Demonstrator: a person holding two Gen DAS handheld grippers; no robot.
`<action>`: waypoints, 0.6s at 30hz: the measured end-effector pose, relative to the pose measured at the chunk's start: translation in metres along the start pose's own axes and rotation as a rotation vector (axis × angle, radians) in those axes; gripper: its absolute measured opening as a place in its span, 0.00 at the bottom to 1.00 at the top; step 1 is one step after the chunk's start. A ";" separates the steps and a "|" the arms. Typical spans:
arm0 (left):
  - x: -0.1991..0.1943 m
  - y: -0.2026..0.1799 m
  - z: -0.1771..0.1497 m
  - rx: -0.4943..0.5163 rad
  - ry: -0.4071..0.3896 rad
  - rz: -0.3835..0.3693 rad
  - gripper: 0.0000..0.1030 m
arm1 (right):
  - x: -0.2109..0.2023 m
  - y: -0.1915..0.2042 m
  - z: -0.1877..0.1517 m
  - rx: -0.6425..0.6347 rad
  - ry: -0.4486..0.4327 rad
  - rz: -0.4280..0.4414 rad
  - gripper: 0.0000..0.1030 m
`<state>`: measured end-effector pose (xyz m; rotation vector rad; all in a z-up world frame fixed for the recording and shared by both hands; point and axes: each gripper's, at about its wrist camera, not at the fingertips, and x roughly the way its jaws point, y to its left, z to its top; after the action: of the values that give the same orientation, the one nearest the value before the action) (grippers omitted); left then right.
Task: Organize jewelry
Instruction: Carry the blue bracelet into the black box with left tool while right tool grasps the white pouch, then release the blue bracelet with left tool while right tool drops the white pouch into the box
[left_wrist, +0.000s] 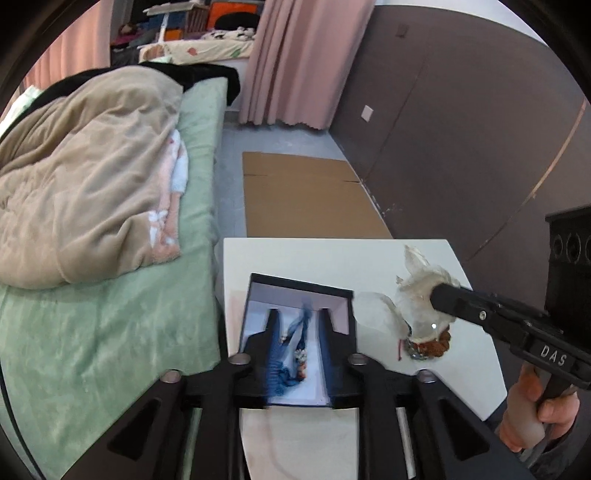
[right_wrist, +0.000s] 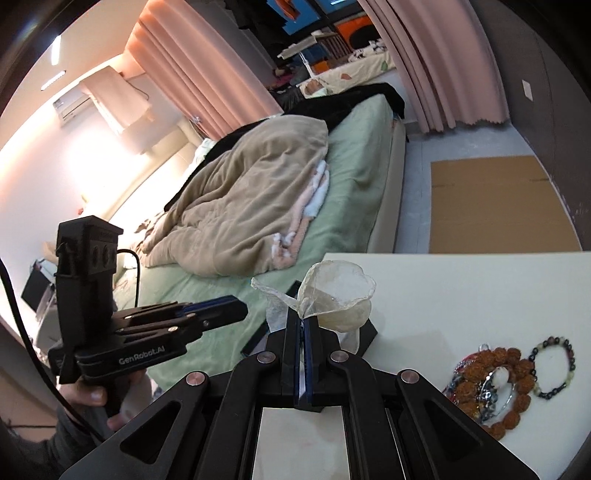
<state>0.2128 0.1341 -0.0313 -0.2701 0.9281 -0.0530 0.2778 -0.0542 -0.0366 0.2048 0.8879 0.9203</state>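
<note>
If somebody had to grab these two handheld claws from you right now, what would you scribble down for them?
Left gripper: jaws apart over the open dark-rimmed jewelry box, gripping nothing. Blue beaded jewelry lies inside the box, between the fingers.
Right gripper: shut on a crumpled translucent white pouch, lifted above the white table.
On the table, right side: a brown chunky-bead bracelet with a silver piece and something red bunched together, and a dark-and-pale bead bracelet beside it.
Done, apparently: blue piece in the box.
Left: deal with the pouch, then the table pieces.
</note>
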 end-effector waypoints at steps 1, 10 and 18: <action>0.000 0.005 0.000 -0.013 -0.007 -0.001 0.48 | 0.002 -0.003 0.000 0.012 0.005 0.005 0.03; -0.022 0.026 0.014 0.001 -0.100 0.056 0.65 | 0.032 0.007 0.003 0.041 0.026 0.102 0.06; -0.019 0.030 0.003 -0.011 -0.118 0.034 0.81 | 0.028 -0.001 -0.008 0.077 0.092 -0.006 0.70</action>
<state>0.2019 0.1671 -0.0220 -0.2649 0.8156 -0.0011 0.2807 -0.0347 -0.0581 0.2277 1.0097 0.8960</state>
